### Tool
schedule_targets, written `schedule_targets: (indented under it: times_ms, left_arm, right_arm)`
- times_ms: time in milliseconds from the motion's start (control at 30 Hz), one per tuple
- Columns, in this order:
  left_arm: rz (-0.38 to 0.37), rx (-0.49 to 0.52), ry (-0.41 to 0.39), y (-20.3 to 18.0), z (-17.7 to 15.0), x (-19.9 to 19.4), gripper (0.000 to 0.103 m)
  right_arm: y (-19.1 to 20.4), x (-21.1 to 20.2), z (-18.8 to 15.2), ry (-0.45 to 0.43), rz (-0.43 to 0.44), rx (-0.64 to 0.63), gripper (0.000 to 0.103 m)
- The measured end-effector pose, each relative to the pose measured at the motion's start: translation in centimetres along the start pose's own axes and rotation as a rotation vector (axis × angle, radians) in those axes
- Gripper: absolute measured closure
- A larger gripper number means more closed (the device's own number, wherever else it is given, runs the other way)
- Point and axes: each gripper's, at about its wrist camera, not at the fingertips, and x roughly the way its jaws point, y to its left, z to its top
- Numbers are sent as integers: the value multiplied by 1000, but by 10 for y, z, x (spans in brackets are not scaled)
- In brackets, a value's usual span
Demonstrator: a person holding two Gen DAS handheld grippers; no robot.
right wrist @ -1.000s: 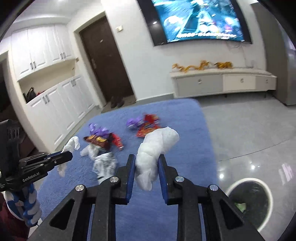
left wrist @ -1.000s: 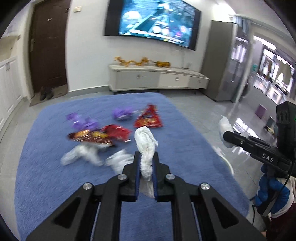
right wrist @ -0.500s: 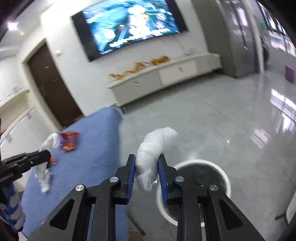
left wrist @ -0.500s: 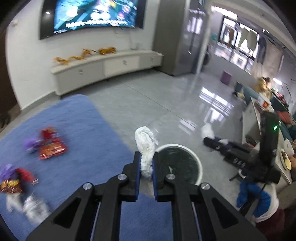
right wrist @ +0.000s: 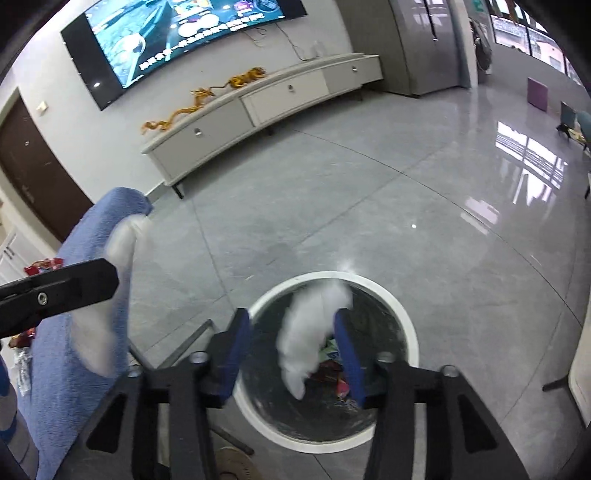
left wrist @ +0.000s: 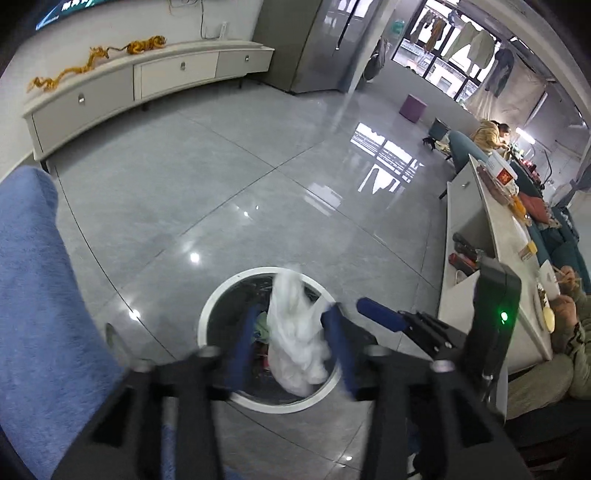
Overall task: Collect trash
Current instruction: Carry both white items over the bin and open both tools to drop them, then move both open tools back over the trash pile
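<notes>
The blue cloth [left wrist: 33, 280] was filling the view a second ago, with wrappers scattered on it; now it is seen only at the left edge, and the grey floor [left wrist: 258, 177] takes up most of both views. The round trash bin [left wrist: 207, 314] with the white rim, which was barely seen at first, is now right under both grippers. Some coloured trash is seen inside the bin.

A second ago the white tissue wad [left wrist: 295, 332] was squeezed tight by the left gripper [left wrist: 293, 347]. Now its jaws are being opened, and the blue fingers [left wrist: 240, 347] are seen apart. The wad is between them, over the bin, close against the right-hand finger; whether it is touched there cannot be told because of blur.

The other white wad [right wrist: 314, 332] was also pinched by the right gripper [right wrist: 291, 354] before. Now these jaws are being opened too, and the wad is seen loose between them, over the bin, close to the right-hand finger.

In the right wrist view the left gripper's finger [right wrist: 62, 288] is seen to the left of the bin, with its white wad [right wrist: 122, 243] blurred behind it.

The TV [right wrist: 184, 33] is seen on the wall far behind the bin. White writing is shown on its screen, but it is too small to be read
</notes>
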Motion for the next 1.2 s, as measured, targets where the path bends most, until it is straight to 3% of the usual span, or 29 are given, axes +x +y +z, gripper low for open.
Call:
schedule_targets:
  times_ms: [100, 267, 433, 600, 833, 967, 1200]
  left_arm:
    - [-13, -13, 2, 1, 2, 3, 50]
    - [27, -17, -42, 2, -3, -14, 50]
    - [115, -48, -165, 10, -11, -56, 50]
    - [177, -54, -276, 23, -28, -105, 50]
    - [246, -16, -304, 44, -63, -165, 50]
    - [298, -23, -362, 67, -91, -205, 50]
    - [447, -167, -472, 138, -144, -276, 50]
  right_arm:
    - [-10, -4, -4, -2, -22, 19, 50]
    - [-14, -20, -5, -28, -26, 58, 50]
    - [-8, -58, 0, -111, -2, 79, 50]
    - [20, -99, 5, -194, 27, 28, 50]
    - [70, -145, 9, -282, 100, -64, 50]
    - [104, -174, 13, -329, 148, -125, 50]
    - [169, -196, 17, -356, 241, -251, 50]
